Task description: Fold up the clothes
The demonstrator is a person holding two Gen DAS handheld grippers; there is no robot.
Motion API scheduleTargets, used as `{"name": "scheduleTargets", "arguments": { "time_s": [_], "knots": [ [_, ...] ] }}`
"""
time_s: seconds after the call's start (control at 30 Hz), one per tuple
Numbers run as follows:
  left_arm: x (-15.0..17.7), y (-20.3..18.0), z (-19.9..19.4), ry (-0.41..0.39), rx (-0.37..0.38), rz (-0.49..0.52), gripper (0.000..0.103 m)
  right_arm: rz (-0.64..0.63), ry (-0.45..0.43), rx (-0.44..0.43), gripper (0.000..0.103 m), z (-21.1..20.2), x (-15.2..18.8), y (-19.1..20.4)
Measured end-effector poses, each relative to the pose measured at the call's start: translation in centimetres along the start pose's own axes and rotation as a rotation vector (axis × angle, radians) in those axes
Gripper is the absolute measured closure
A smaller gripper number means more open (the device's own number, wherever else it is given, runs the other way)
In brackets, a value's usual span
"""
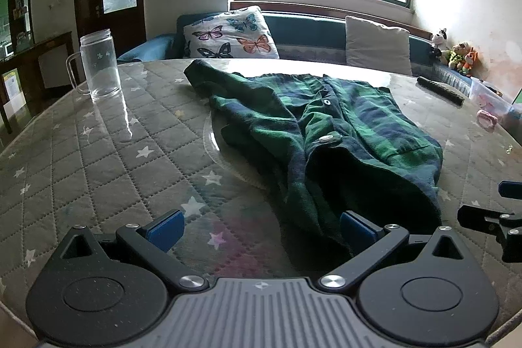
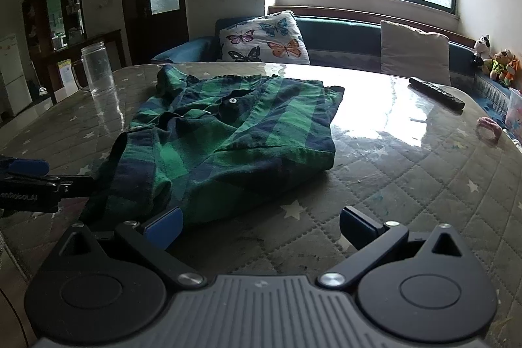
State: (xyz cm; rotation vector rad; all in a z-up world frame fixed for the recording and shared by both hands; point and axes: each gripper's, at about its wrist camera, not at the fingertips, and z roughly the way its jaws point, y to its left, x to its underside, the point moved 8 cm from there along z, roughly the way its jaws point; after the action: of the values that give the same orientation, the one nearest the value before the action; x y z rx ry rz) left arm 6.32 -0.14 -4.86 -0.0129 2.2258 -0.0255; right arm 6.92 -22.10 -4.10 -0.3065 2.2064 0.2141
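A green and navy plaid shirt (image 1: 326, 132) lies partly folded on the quilted star-print table; the right wrist view shows it as a rough rectangle (image 2: 228, 132) with a white button at the collar. My left gripper (image 1: 261, 227) stands open at the shirt's near hem, its right finger against the cloth and nothing between the pads. My right gripper (image 2: 261, 225) is open too, just off the shirt's near right corner, over bare table. Each gripper shows at the edge of the other's view: the right gripper (image 1: 496, 211), the left gripper (image 2: 39, 181).
A clear glass mug (image 1: 98, 67) stands at the table's far left. A black remote (image 2: 437, 93) and a pink object (image 2: 489, 126) lie at the far right, near a plastic box (image 1: 489, 97). Behind the table is a sofa with a butterfly cushion (image 1: 228, 35).
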Motion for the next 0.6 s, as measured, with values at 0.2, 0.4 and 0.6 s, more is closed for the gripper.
{"name": "scheduleTargets", "arguments": {
  "time_s": [0.2, 0.4, 0.6],
  "knots": [
    [0.1, -0.4, -0.4, -0.011, -0.004, 0.014, 0.000, -0.001, -0.002, -0.005, 0.000, -0.4, 0.2, 0.4],
    [0.3, -0.8, -0.8, -0.010, -0.003, 0.023, 0.000, -0.002, -0.003, -0.010, 0.000, -0.7, 0.3, 0.8],
    [0.7, -0.9, -0.1, 0.026, 0.007, 0.023, 0.000, -0.003, -0.004, -0.015, 0.000, -0.9, 0.3, 1.2]
  ]
}}
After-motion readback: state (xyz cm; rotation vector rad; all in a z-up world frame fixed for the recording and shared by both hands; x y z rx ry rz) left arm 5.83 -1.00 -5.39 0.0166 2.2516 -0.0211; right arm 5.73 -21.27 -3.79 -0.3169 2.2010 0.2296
